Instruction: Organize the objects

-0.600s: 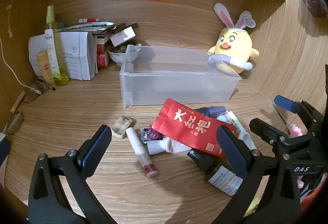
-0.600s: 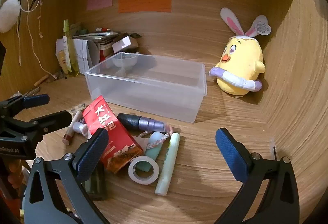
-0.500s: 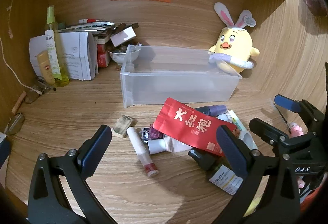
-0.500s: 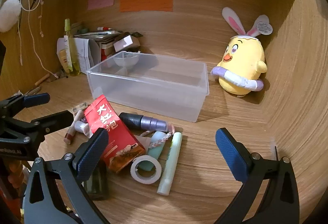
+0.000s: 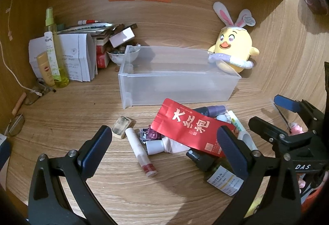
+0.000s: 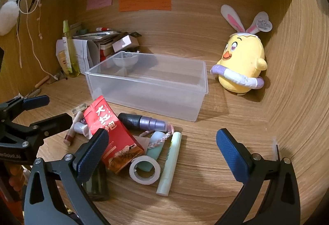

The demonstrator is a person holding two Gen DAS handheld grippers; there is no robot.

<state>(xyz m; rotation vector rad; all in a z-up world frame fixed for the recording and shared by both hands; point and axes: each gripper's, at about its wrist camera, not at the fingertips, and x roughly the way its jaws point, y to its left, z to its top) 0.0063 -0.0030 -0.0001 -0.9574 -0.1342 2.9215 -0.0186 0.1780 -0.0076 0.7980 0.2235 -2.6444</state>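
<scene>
Left gripper [image 5: 164, 138] gapes over clutter — red pouch [image 5: 191, 126], clear bin [image 5: 176, 89] behind.

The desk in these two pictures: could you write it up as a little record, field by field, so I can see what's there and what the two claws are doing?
surface: wooden desk
container: clear plastic bin, nothing in it
pile in front of bin: red packet, purple-capped tube, tape roll, pale green tube, dark bottle
back right: yellow chick plush
back left: papers and a spray bottle
left gripper: open, holding nothing
right gripper: open, holding nothing
sorting: not begun
</scene>
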